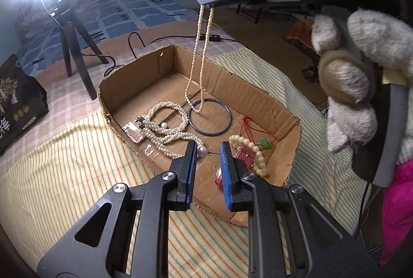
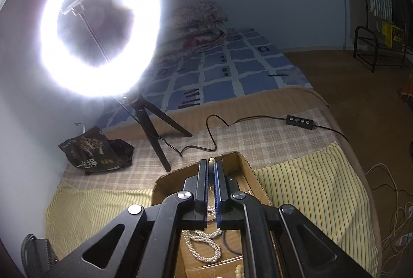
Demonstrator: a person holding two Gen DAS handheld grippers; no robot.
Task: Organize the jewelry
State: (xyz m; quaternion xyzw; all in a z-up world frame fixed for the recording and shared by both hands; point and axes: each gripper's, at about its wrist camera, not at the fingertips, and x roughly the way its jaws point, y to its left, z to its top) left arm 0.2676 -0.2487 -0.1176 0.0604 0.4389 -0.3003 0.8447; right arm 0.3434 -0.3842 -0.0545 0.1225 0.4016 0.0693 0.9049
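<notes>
A shallow cardboard box (image 1: 260, 94) lies on the bed, also seen in the right wrist view (image 2: 247, 169). My right gripper (image 1: 209, 0) is high above it, shut on a long thin pearl necklace (image 1: 200, 53) whose loop hangs down to the box floor; a bead (image 2: 211, 161) shows between its fingertips (image 2: 211, 164). In the box lie a thick white pearl strand (image 1: 165, 130), a dark bangle (image 1: 210, 116), a cream bead bracelet (image 1: 253, 151), a red-corded green pendant (image 1: 265, 142) and a pearl earring (image 1: 202, 151). My left gripper (image 1: 207, 151) is open, over the box's near part, around the earring.
A ring light on a black tripod (image 2: 152, 133) stands behind the box, its cable and remote (image 2: 299, 121) across the bed. A black snack bag (image 2: 95, 149) lies at the left. The person's furry-gloved hand (image 1: 356, 76) is at right. Striped cloth (image 1: 64, 174) covers the bed.
</notes>
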